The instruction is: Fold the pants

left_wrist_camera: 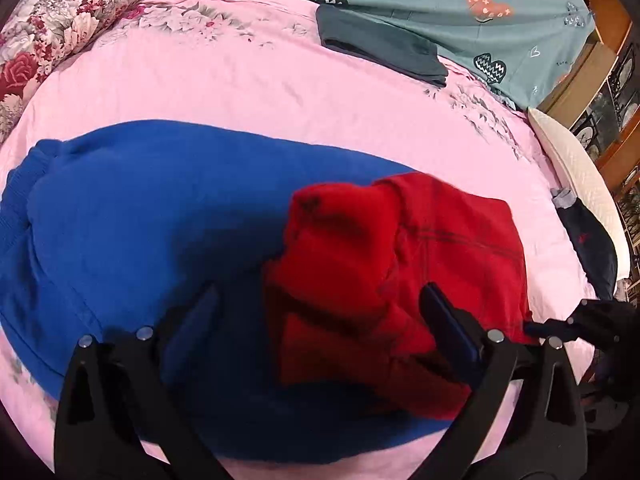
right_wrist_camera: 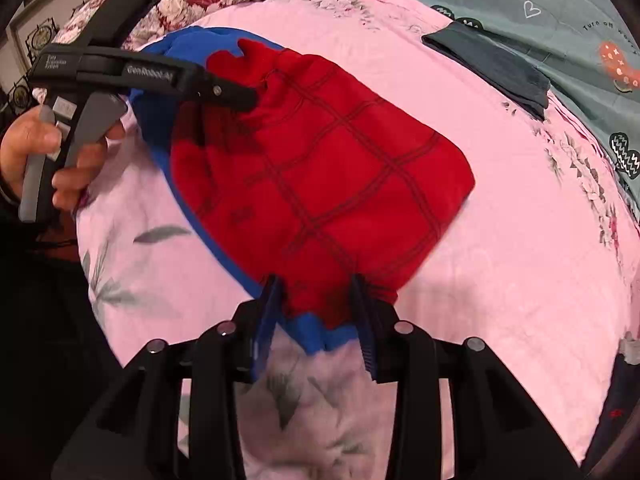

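Blue pants with a red checked part (left_wrist_camera: 360,264) lie folded on the pink bedsheet (left_wrist_camera: 240,80). In the left wrist view the blue half (left_wrist_camera: 140,220) spreads left and the red half bunches up between my left gripper's (left_wrist_camera: 320,312) wide-open fingers. In the right wrist view the red part (right_wrist_camera: 328,168) lies flat over the blue (right_wrist_camera: 176,52). My right gripper (right_wrist_camera: 316,304) is partly open, with the near red and blue corner (right_wrist_camera: 320,328) between its fingers. The left gripper (right_wrist_camera: 240,98) shows there at the pants' far end.
A folded dark grey garment (left_wrist_camera: 380,44) lies at the far side on a teal quilt (left_wrist_camera: 500,12). A floral pillow (left_wrist_camera: 60,20) is at far left. A dark garment (left_wrist_camera: 588,240) and a white pillow (left_wrist_camera: 576,168) lie at the right edge, by wooden furniture.
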